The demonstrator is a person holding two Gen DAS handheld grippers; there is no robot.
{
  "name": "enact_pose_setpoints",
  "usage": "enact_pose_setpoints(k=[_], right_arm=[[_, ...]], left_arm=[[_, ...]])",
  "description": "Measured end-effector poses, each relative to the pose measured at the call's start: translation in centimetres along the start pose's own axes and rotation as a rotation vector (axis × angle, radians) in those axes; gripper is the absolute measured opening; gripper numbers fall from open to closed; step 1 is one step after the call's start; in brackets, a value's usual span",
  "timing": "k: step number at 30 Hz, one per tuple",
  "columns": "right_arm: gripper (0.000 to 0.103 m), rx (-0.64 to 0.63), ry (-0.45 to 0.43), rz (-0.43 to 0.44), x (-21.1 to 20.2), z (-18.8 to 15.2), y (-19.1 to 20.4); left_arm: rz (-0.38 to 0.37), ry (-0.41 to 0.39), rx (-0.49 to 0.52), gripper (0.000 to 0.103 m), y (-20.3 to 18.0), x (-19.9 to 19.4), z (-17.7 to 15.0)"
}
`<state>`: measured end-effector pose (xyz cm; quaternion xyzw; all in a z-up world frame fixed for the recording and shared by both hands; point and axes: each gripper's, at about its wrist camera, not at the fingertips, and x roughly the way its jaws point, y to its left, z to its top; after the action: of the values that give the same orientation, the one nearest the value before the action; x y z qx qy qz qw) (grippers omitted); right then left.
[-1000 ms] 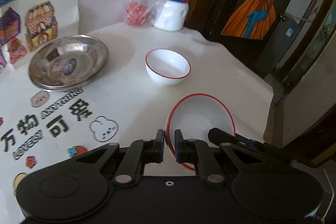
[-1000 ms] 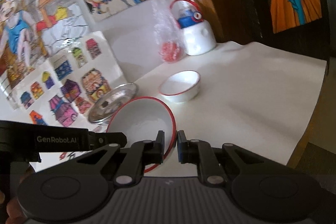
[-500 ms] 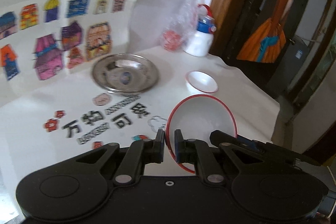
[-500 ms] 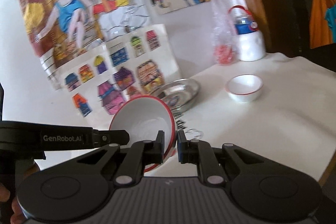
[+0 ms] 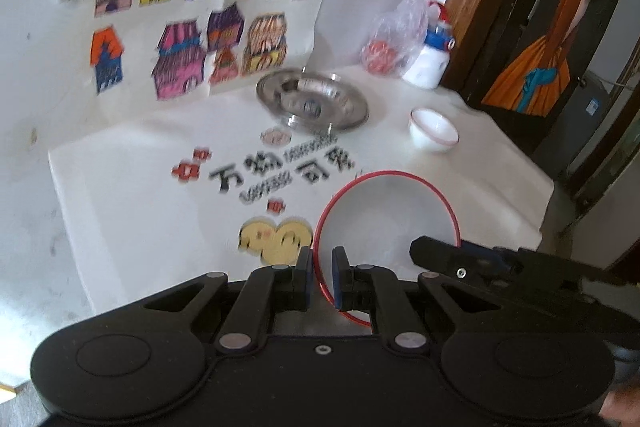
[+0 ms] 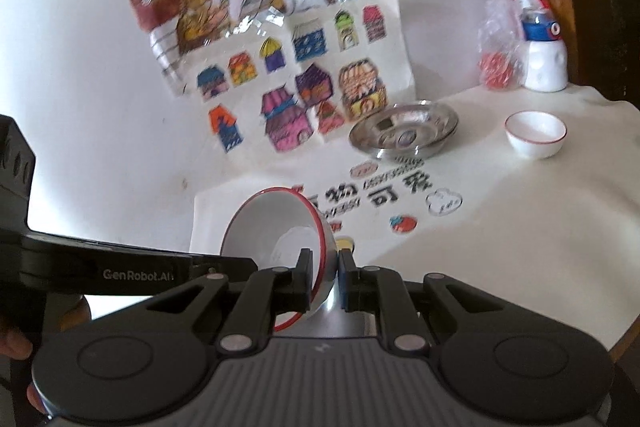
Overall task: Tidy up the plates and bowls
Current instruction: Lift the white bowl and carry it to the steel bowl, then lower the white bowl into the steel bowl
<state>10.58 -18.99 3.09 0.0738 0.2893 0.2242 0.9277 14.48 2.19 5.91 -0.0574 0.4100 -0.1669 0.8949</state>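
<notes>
A white bowl with a red rim (image 5: 384, 215) hangs tilted above the table, held from both sides. My left gripper (image 5: 322, 277) is shut on its left rim. My right gripper (image 6: 325, 277) is shut on the opposite rim of the same bowl (image 6: 276, 235), one pad inside and one outside. The right gripper's finger (image 5: 440, 255) reaches in from the right in the left wrist view. A smaller white bowl with a red rim (image 5: 434, 135) (image 6: 535, 133) stands far off on the table. A steel plate (image 5: 312, 103) (image 6: 404, 129) lies to its left near the wall.
A white bottle with a blue and red lid (image 6: 546, 55) and a plastic bag holding something red (image 6: 498, 63) stand in the far right corner. The table (image 5: 132, 195) carries printed stickers. Its edge drops off at the right (image 5: 544, 195). Drawings hang on the wall behind.
Both grippers have pulled back and a little up with the large bowl still between them. The small bowl and the steel plate now look farther away.
</notes>
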Motion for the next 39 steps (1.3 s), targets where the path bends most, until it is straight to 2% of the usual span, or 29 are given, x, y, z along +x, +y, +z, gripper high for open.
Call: enact_pose_setpoints(k=[10,21,29,39], right_arm=[[0.014,-0.007,0.151,0.025,1.1,-1.6,-0.2],[0.015,-0.078,0.262,0.026,2.6,-1.5,0.0],[0.022,-0.124,0.323,0.044,3.7,-0.8,0.2],[0.035,-0.166,0.364,0.067,4.7,-0.2,0.7]], left_arm=[[-0.015,0.138,-0.016,0.009,1.3,0.6,-2.9],[-0.003,0.247,0.004,0.010,1.3,1.8,-3.4],[0.012,0.305,0.016,0.010,1.3,2.8,-2.7],[0.029,0.326,0.037,0.010,1.4,3.4,-1.8]])
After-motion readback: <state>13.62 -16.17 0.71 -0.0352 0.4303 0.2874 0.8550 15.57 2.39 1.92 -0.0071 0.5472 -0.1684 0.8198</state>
